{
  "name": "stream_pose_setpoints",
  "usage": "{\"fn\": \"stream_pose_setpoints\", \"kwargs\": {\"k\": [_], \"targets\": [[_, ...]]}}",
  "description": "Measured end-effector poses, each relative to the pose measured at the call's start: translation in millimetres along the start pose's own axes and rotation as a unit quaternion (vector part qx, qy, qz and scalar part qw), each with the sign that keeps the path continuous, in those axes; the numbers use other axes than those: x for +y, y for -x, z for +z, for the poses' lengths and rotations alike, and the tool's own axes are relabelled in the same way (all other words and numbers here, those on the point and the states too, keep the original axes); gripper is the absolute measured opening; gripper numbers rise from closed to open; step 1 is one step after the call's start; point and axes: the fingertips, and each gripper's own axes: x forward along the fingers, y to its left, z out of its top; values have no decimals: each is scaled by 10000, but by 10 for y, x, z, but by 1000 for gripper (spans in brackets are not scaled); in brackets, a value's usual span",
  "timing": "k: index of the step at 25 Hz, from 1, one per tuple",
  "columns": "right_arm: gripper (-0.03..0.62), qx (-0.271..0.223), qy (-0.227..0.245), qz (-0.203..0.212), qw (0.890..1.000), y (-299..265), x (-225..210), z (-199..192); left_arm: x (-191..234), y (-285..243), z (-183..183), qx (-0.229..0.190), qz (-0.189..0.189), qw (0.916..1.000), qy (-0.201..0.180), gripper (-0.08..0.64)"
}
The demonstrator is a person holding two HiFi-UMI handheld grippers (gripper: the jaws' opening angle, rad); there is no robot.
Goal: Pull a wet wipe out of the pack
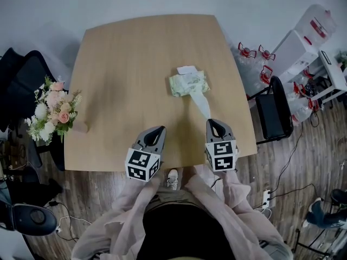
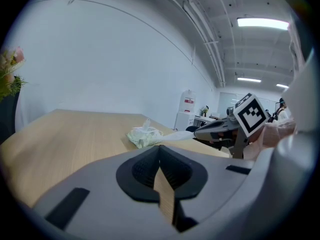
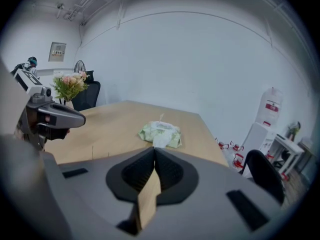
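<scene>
Closest in, toward 6 o'clock on the table, both grippers sit over the near edge. The left gripper has its jaws pressed together with nothing between them. It hangs apart from the work, at about 7 o'clock from the pack. The right gripper, beside it at 3 o'clock, is clamped on the near end of the wet wipe. Its own view shows the white sheet running straight into the closed jaw tips.

From there the wipe stretches away toward 11 o'clock as a narrow band; whether it clears the tabletop or lies on it I cannot tell. Its far end goes into the top of the pack. The pack lies flat on the table, right of the middle and unheld, with a pale flap open on its far side. Farther off, a bunch of flowers stands at the 9 o'clock edge.

The step in hand looks like the draw itself: the wipe is gripped and partly out, but not yet free. The next move probably calls for pulling toward 5 o'clock with a firm grip until the tail clears the slot. Nothing pins the light pack, so it may slide or lift along with the wipe. The idle left gripper could press it down.
</scene>
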Motion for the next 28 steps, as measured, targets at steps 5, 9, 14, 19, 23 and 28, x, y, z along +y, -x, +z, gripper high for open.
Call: {"fn": "stream_pose_setpoints", "kwargs": {"k": [5,9,14,19,23,28], "targets": [[9,-169,-185,-80,9997,189,-23,37,-40,82,60,-88,-54,9999,-6,11],[9,-357,-398,-128,9985,359,-38,103,-77,149,144,-190,-76,9998,-10,11],[9,-569,-759,-98,9954,522,-31,174,-124,189,227,-292,-112,9995,-54,11],[9,-655,-957,-118,9932,616,-61,157,-178,195,271,-355,-159,9992,-88,11],[8,-723,-1057,-131,9917,655,-81,129,-198,197,286,-390,-170,9991,-91,11],[8,-741,-1106,-105,9910,681,-80,103,-228,189,287,-385,-190,9990,-90,11]]}}
